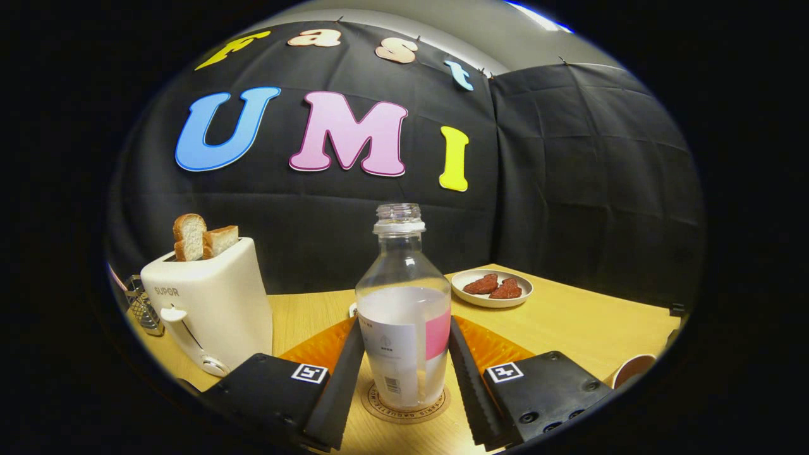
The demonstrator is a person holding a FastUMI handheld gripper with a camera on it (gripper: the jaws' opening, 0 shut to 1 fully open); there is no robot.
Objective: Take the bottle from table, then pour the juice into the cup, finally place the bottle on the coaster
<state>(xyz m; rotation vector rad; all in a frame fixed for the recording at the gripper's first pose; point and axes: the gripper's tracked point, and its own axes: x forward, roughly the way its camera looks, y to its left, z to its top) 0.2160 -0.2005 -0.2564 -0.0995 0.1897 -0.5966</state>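
bottle (404,316): I saw it standing upright on the coaster (404,404), uncapped, clear, roughly half full of cloudy liquid, with a white and pink label on the lower body.
gripper (404,354): I saw a finger on each side of the bottle, right against its lower body. I couldn't tell whether they were pressing or just touching, so grip state unknown.
coaster: round, tan, printed ring; directly under the bottle, its front edge showing between the fingers (341,379).
mat (493,347): orange, under the coaster, spreading out behind the bottle on both sides.
cup (632,370): right of the bottle, well apart, only its brown rim showing beyond the right finger's mount.
plate (492,289): white, behind and right of the bottle, with two reddish-brown pieces on it.
toaster (208,303): white, left of the bottle, two bread slices (202,239) sticking up from the slots.
metal thing (140,303): left of the toaster, too cut off for me to identify.
table (569,322): light wood, carrying everything around the bottle.
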